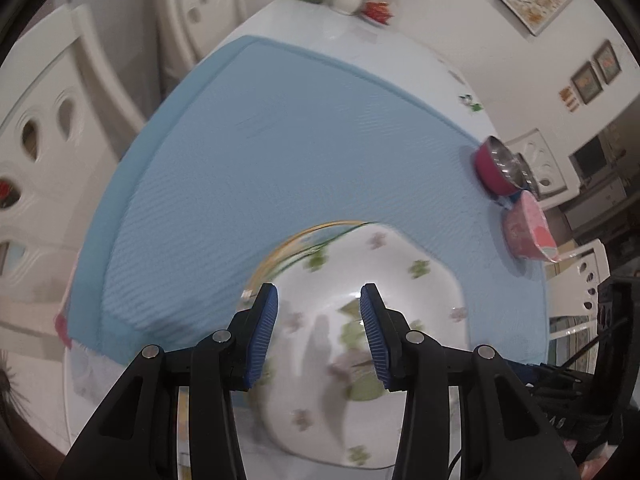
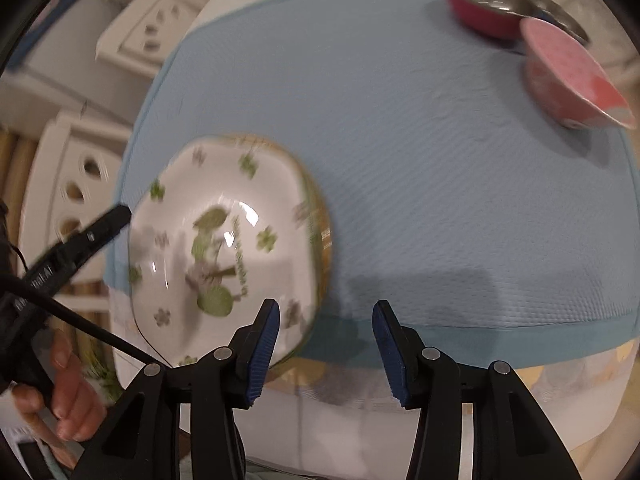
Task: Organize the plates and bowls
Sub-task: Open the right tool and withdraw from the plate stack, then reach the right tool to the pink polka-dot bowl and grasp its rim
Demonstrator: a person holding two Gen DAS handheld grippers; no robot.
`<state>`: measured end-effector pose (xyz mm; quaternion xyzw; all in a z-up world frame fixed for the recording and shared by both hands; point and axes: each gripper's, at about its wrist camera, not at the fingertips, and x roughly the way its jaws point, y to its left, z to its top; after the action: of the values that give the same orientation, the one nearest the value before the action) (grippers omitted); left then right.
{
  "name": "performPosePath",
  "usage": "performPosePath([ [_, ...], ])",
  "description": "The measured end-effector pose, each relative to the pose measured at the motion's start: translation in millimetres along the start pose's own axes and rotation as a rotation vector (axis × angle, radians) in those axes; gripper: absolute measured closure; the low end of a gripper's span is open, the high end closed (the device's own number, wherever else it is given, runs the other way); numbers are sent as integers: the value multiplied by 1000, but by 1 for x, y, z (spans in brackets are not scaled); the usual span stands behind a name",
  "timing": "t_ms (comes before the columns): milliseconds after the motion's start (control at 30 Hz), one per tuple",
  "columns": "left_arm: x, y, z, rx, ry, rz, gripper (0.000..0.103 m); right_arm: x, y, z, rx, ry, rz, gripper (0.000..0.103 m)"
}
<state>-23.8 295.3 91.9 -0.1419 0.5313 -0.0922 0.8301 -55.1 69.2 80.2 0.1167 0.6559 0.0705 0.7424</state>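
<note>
- Progress call: early to middle, sorting not finished.
- White floral plate [image 2: 224,240] on top of a second, gold-rimmed plate [image 2: 325,236], both at the near-left corner of the blue mat [image 2: 420,160]; looks like a plate stack already started, though only the rim of the lower one shows.
- Bowls grouped at the far right of the mat: pink bowl [image 2: 568,80] tipped on its side, magenta steel-lined bowl [image 2: 488,8] just behind it, edge of another steel bowl [image 2: 560,8] further back. Not nested as far as visible.
- Left gripper [image 1: 319,336] over the floral plate, jaws spread, nothing between the blue pads [image 1: 262,336]; cannot tell if touching the plate (motion blur).
- Right gripper [image 2: 326,350] jaws apart and empty, hovering at the near edge of the bench [image 2: 520,400]; left finger next to the plate rim.
- Left to do, judging from layout: right the pink bowl, nest the bowls, possibly square up the plates.
- Risk: glossy plate, slippery under rubber pads.
</note>
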Motion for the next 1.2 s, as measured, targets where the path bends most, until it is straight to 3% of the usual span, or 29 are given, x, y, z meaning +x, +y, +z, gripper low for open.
performPosePath([
  [133,-2,-46,11,83,-16,-29,62,-41,-38,13,73,-151,72,56],
  [200,-4,-70,17,134,-28,-26,59,-66,-57,22,87,-241,97,50],
  [333,-3,-127,32,193,-74,-39,31,-102,-90,29,65,-341,62,36],
  [400,1,-149,37,196,-78,-83,31,-113,-115,33,62,-367,29,33],
  [633,51,-243,54,243,-34,-130,31,-134,-212,65,171,-375,15,33],
  [767,86,-275,56,236,3,-149,31,-130,-256,89,194,-373,-15,33],
  [1000,157,-305,54,192,104,-139,35,-94,-291,121,188,-286,21,33],
  [1200,188,-313,52,162,141,-118,40,-63,-301,133,162,-236,30,34],
])
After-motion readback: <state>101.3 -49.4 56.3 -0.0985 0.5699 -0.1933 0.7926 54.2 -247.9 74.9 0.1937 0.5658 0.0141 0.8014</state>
